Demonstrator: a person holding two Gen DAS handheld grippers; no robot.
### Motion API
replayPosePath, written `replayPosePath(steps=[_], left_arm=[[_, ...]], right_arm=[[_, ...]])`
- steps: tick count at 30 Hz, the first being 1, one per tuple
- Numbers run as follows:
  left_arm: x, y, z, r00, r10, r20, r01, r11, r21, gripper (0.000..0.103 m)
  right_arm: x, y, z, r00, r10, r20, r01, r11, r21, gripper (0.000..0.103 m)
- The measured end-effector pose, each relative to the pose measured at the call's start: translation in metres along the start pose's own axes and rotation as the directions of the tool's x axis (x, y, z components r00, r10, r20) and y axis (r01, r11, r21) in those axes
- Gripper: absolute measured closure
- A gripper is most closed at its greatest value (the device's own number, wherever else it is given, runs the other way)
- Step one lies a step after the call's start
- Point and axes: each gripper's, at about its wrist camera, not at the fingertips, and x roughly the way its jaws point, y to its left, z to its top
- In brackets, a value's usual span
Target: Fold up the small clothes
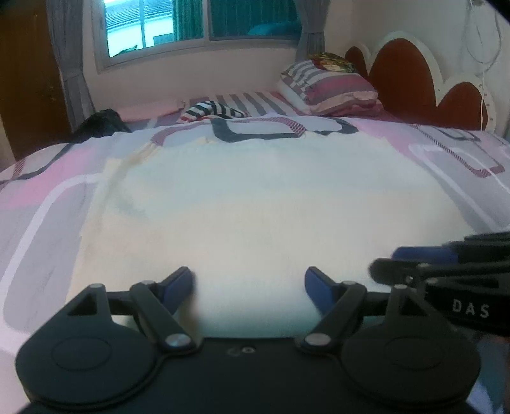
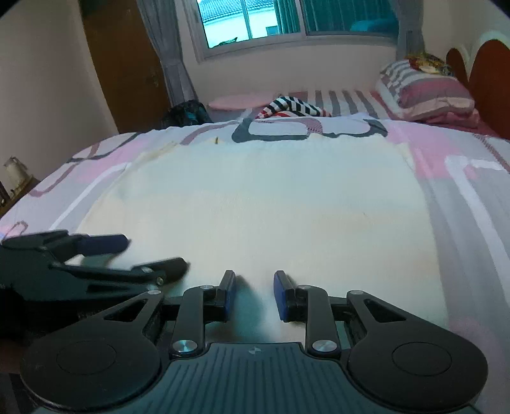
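A pale cream cloth (image 1: 255, 197) lies spread flat on the bed; it also shows in the right wrist view (image 2: 271, 203). My left gripper (image 1: 250, 286) is open, low over the cloth's near edge, with nothing between its blue pads. My right gripper (image 2: 255, 294) is open with a narrower gap, also at the near edge, just right of the left one. The right gripper shows from the side in the left wrist view (image 1: 414, 261), and the left gripper shows in the right wrist view (image 2: 127, 254).
The bed (image 1: 47, 178) has a pink, grey and white patterned cover. A striped garment (image 1: 212, 110) and a dark garment (image 1: 102, 124) lie at the far side. Striped pillows (image 1: 328, 86) rest against the red headboard (image 1: 401, 73). A window (image 2: 287, 19) and brown door (image 2: 124, 63) are behind.
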Motion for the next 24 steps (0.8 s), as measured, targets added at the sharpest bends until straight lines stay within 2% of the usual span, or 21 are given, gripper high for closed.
replayPosePath(steps=[3, 6, 10, 12, 15, 17, 19, 22, 24], left_arm=[[-0.011, 0.004, -0.003, 1.0, 0.025, 0.014, -0.025, 1.0, -0.007, 0.026], [-0.016, 0.013, -0.007, 0.999, 0.039, 0.0, -0.039, 0.998, -0.042, 0.026], [-0.021, 0.011, -0.007, 0.998, 0.059, -0.026, -0.06, 0.997, -0.056, 0.026], [-0.021, 0.012, -0.009, 0.998, 0.058, -0.031, -0.06, 0.996, -0.063, 0.025], [-0.026, 0.023, -0.015, 0.994, 0.105, -0.031, -0.108, 0.991, -0.073, 0.024], [-0.031, 0.038, -0.019, 0.992, 0.122, -0.034, -0.125, 0.987, -0.104, 0.024], [-0.035, 0.056, -0.026, 0.989, 0.14, -0.041, -0.145, 0.98, -0.135, 0.024], [-0.038, 0.064, -0.028, 0.991, 0.128, -0.04, -0.132, 0.981, -0.143, 0.024], [-0.038, 0.06, -0.024, 0.989, 0.141, -0.052, -0.147, 0.979, -0.139, 0.024]], right_arm=[[-0.011, 0.006, -0.002, 1.0, -0.015, 0.002, 0.015, 1.0, -0.015, 0.077], [-0.017, 0.018, 0.003, 1.0, 0.025, 0.018, -0.024, 0.999, -0.04, 0.077], [-0.004, 0.031, -0.002, 0.998, 0.05, -0.035, -0.052, 0.997, -0.06, 0.077], [-0.002, 0.029, -0.006, 0.999, 0.033, -0.04, -0.036, 0.996, -0.077, 0.077], [-0.015, 0.01, -0.011, 0.999, -0.03, -0.024, 0.029, 0.998, -0.047, 0.077], [-0.028, -0.016, -0.013, 0.994, -0.108, -0.015, 0.108, 0.994, -0.006, 0.077], [-0.042, -0.047, -0.018, 0.989, -0.144, -0.025, 0.146, 0.988, 0.059, 0.077], [-0.053, -0.068, -0.02, 0.993, -0.116, -0.031, 0.119, 0.988, 0.098, 0.077], [-0.052, -0.063, -0.018, 0.991, -0.124, -0.042, 0.126, 0.99, 0.064, 0.077]])
